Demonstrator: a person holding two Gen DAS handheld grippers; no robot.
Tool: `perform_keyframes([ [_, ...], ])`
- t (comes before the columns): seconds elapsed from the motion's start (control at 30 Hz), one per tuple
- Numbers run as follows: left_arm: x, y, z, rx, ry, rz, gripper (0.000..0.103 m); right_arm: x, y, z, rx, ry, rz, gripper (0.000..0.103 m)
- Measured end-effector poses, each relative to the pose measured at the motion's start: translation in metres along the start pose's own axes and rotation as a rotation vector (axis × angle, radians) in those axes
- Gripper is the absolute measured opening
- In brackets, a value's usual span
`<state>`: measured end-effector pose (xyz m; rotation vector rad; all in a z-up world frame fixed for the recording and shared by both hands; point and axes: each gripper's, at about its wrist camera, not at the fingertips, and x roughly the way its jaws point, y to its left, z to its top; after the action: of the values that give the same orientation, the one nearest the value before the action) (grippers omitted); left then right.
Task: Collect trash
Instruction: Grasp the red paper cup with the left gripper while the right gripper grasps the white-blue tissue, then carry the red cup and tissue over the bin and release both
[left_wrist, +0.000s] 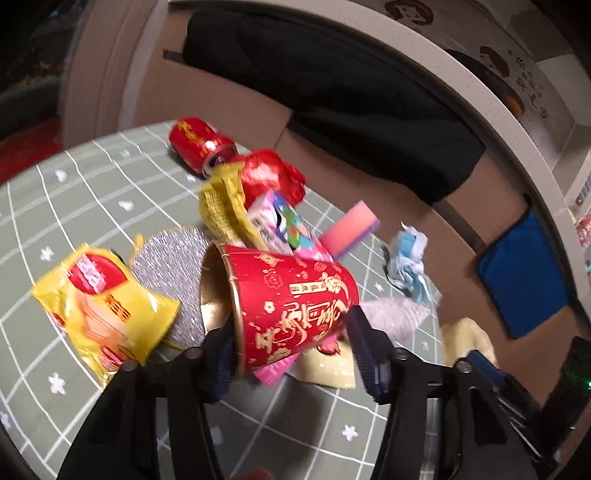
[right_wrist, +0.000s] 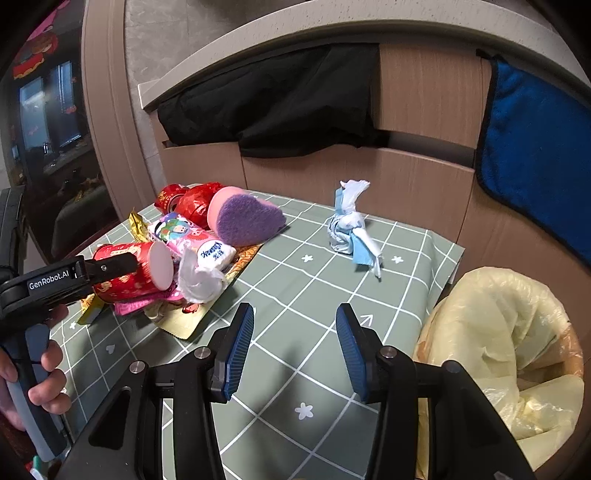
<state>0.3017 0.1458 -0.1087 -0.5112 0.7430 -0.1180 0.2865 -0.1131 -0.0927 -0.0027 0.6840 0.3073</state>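
Left hand-held gripper (left_wrist: 291, 332) clamped on red paper cup (left_wrist: 291, 299), one pad on each side of the cup wall. Cup lies on its side, gold-lined mouth toward the left of the left wrist view, white base toward the right gripper in the right view. Left view is motion-blurred. Cup sits at the near edge of a trash pile on the bench (right_wrist: 314, 295), which has a green grid cloth with white stars.

Pile around the cup: yellow chip bag (left_wrist: 103, 306) just left of it, silver disc (left_wrist: 170, 269) behind the bag, gold wrapper (left_wrist: 221, 206) and pink printed carton (left_wrist: 288, 229) behind the cup, crumpled red foil (left_wrist: 273, 175) further back, red can (left_wrist: 199, 142) on its side at the far end. Pink-purple sponge (right_wrist: 243, 216) leans on the pile's right side. White crumpled tissue (right_wrist: 201, 278) just beside the cup base. Flat gold-edged packet (right_wrist: 184, 321) under the pile at the front.

Blue-white wad (right_wrist: 349, 230) stands alone on the bench, well apart from the pile, toward the far right corner.

Right hand-held gripper (right_wrist: 295, 347) holds nothing, jaws apart, over bare cloth near the front of the bench.

Bin with yellowish bag (right_wrist: 509, 354) just off the bench's right edge. Black cloth (right_wrist: 280, 99) and blue towel (right_wrist: 535, 147) hang on the wood cabinet behind. A hand (right_wrist: 40, 373) grips the left gripper's handle.
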Motion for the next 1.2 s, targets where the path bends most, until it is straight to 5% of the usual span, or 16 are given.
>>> perform_keyframes([
  [0.27, -0.007, -0.004, -0.003, -0.009, 0.013, -0.081, 0.033, 0.007, -0.007, -0.005, 0.016, 0.014, -0.001, 0.044],
  [0.6, -0.008, -0.034, -0.005, 0.125, -0.008, -0.005, 0.003, 0.008, -0.01, -0.002, -0.006, 0.004, -0.019, 0.044],
  [0.83, -0.025, -0.041, -0.019, 0.177, 0.021, 0.021, 0.002, 0.024, -0.02, 0.044, -0.039, -0.042, -0.048, 0.044],
  [1.2, -0.043, -0.046, -0.032, 0.213, 0.043, -0.046, 0.002, 0.142, -0.06, 0.095, 0.055, 0.113, -0.085, 0.044],
])
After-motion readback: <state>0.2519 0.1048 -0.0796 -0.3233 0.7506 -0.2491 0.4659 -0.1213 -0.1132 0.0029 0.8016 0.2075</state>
